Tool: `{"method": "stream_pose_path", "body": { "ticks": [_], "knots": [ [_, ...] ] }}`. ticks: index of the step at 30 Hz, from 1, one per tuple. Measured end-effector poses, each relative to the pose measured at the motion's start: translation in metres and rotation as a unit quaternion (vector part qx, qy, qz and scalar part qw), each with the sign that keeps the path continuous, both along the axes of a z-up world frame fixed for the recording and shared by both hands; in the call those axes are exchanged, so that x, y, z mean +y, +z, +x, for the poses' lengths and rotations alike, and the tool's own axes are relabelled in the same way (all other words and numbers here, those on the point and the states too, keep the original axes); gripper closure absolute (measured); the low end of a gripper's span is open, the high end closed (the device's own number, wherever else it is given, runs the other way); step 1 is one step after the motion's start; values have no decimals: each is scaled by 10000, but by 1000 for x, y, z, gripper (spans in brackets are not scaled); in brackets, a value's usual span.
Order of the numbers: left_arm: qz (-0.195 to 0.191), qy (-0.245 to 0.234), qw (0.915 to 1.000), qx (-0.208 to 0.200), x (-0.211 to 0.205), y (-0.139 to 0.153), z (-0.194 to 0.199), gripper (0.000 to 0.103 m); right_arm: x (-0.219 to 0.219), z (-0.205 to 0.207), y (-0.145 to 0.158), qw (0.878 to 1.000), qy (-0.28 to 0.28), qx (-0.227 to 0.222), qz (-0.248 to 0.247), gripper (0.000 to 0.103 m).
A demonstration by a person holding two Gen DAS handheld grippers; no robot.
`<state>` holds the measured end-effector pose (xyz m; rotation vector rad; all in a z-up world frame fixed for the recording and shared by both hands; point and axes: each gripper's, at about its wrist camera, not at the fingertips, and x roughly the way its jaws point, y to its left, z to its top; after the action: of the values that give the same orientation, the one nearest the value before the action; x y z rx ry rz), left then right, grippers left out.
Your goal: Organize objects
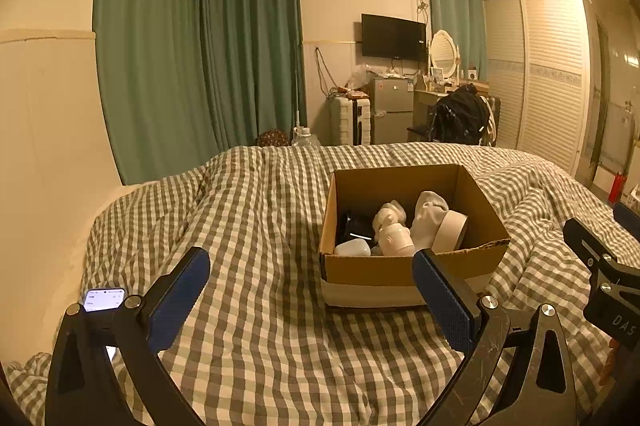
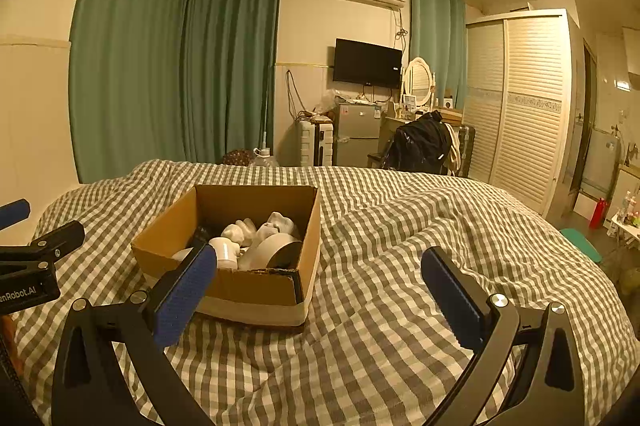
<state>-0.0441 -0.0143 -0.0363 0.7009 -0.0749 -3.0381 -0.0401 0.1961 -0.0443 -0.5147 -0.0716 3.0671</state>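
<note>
An open cardboard box (image 1: pixel 404 268) (image 2: pixel 256 288) sits on the checked bed cover (image 1: pixel 260 209) (image 2: pixel 400 226). In it lie a tape roll (image 1: pixel 450 232) (image 2: pixel 276 252), white socks (image 1: pixel 428 216) (image 2: pixel 240 230), a white bottle (image 1: pixel 396 240), a white cup (image 1: pixel 353 248) and a black object (image 1: pixel 354 224). My left gripper (image 1: pixel 312 300) is open and empty, in front of the box. My right gripper (image 2: pixel 320 300) is open and empty, to the right of the box; its body shows at the right edge of the left wrist view (image 1: pixel 604 266).
A lit phone (image 1: pixel 104 299) lies on the bed at the near left, partly behind my left finger. Green curtains (image 1: pixel 192 45), a fridge (image 1: pixel 392 109), a TV (image 1: pixel 394 37), a chair with a black bag (image 1: pixel 460 117) and a wardrobe (image 1: pixel 540 73) stand beyond the bed.
</note>
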Motion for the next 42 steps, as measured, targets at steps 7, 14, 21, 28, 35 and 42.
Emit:
{"method": "stream_pose_path", "body": {
  "ticks": [7, 14, 21, 28, 35, 42],
  "knots": [
    [-7, -3, 10000, 43, 1, -1, 1, 0, 0, -2, -3, 10000, 12, -57, 6, 0],
    [14, -26, 10000, -44, 2, -2, 1, 0, -2, -3, -5, 9999, 49, -102, 27, 0],
    [-26, 71, 10000, -62, 1, -3, 0, 0, -3, -3, -7, 9998, 66, -159, 38, 0],
    [-45, 60, 10000, -15, 2, -2, 2, 0, -3, -3, -7, 9998, 56, -192, 45, 0],
    [-44, 38, 10000, -39, 1, -1, 3, 0, -3, -3, -7, 9998, 51, -205, 41, 0],
    [-66, 60, 9999, -64, 2, -2, 1, 0, -4, -4, -7, 9997, 41, -234, 35, 0]
  ]
}}
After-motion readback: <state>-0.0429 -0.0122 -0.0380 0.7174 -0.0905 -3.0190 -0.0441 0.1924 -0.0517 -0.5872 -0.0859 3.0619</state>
